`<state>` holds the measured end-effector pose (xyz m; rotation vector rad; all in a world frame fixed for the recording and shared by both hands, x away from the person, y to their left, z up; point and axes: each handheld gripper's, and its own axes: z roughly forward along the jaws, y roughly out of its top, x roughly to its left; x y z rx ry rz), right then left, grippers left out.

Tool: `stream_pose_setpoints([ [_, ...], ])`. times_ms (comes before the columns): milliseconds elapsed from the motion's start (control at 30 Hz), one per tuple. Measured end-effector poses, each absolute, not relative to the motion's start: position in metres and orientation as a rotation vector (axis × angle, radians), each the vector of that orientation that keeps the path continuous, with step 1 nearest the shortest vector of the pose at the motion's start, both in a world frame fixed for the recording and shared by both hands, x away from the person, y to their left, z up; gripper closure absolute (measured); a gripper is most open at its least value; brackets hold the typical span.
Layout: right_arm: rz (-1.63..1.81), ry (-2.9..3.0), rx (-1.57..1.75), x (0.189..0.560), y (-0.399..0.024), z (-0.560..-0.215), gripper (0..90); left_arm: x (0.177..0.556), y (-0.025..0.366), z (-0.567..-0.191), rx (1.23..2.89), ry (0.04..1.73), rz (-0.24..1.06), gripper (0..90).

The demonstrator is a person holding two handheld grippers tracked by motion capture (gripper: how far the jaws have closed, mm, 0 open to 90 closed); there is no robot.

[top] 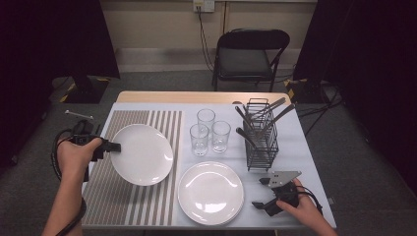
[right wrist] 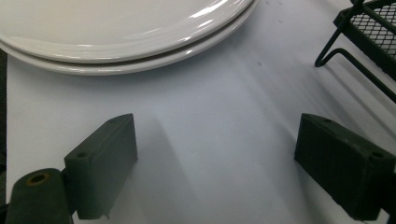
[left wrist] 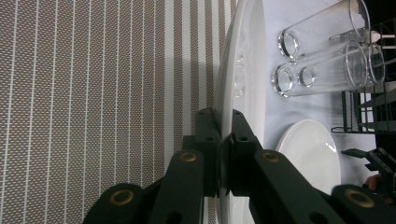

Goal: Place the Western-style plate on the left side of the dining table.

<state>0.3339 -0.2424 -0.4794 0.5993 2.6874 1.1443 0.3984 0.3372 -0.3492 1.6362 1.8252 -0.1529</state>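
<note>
Plate: stiff, glazed, slippery, breakable; you are pinching its left rim.
Left tool: clamping that rim.
Right tool: gaping, holding nothing.

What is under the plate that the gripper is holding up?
The striped mat lies under the plate, which the left gripper pinches by its rim. The plate hides the part of the mat right below it.

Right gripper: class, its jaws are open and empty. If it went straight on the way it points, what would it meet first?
Most likely the rim of the stacked plates, directly ahead of the right gripper.
</note>
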Motion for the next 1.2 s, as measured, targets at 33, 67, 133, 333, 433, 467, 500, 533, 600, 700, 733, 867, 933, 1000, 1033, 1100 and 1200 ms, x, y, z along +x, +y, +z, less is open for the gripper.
stream_pose_setpoints([
  [33, 1.144, 2.687, 0.599, 0.334, -0.242, -0.479, 12.1, 0.399, 0.337, -0.350, 1.631, 1.833, -0.162, 86.0],
  [67, 1.145, 2.687, 0.599, 0.334, -0.242, -0.479, 12.1, 0.400, 0.337, -0.350, 1.638, 1.829, -0.146, 85.9],
  [133, 1.145, 2.687, 0.599, 0.334, -0.242, -0.479, 12.1, 0.401, 0.336, -0.352, 1.631, 1.830, -0.168, 86.0],
  [333, 1.144, 2.687, 0.599, 0.334, -0.242, -0.479, 12.1, 0.406, 0.335, -0.357, 1.631, 1.837, -0.160, 85.9],
  [433, 1.144, 2.687, 0.599, 0.334, -0.242, -0.479, 12.1, 0.406, 0.337, -0.359, 1.631, 1.838, -0.167, 85.8],
  [467, 1.145, 2.687, 0.599, 0.334, -0.242, -0.479, 12.1, 0.406, 0.337, -0.359, 1.632, 1.840, -0.166, 85.9],
  [500, 1.145, 2.687, 0.599, 0.334, -0.242, -0.479, 12.1, 0.407, 0.337, -0.361, 1.619, 1.839, -0.160, 85.9],
  [533, 1.145, 2.687, 0.599, 0.334, -0.242, -0.479, 12.1, 0.406, 0.340, -0.361, 1.644, 1.829, -0.171, 85.9],
  [600, 1.144, 2.687, 0.599, 0.334, -0.242, -0.479, 12.1, 0.407, 0.339, -0.363, 1.621, 1.845, -0.157, 85.8],
  [700, 1.144, 2.687, 0.599, 0.334, -0.242, -0.479, 12.1, 0.406, 0.342, -0.366, 1.632, 1.854, -0.152, 85.8],
  [733, 1.144, 2.687, 0.599, 0.334, -0.242, -0.479, 12.1, 0.406, 0.342, -0.366, 1.628, 1.858, -0.159, 85.8],
  [867, 1.145, 2.687, 0.599, 0.334, -0.242, -0.479, 12.1, 0.407, 0.343, -0.368, 1.613, 1.867, -0.165, 85.6],
  [933, 1.145, 2.687, 0.599, 0.334, -0.242, -0.479, 12.1, 0.407, 0.345, -0.368, 1.626, 1.862, -0.157, 85.6],
  [1000, 1.144, 2.687, 0.599, 0.334, -0.242, -0.479, 12.1, 0.407, 0.345, -0.368, 1.620, 1.868, -0.145, 85.6],
  [1033, 1.145, 2.687, 0.597, 0.334, -0.242, -0.479, 12.1, 0.408, 0.345, -0.368, 1.617, 1.873, -0.150, 85.6],
  [1100, 1.145, 2.687, 0.599, 0.334, -0.242, -0.479, 12.1, 0.408, 0.345, -0.370, 1.608, 1.877, -0.137, 85.7],
  [1200, 1.145, 2.688, 0.599, 0.334, -0.242, -0.479, 12.1, 0.408, 0.346, -0.370, 1.610, 1.870, -0.148, 85.7],
])
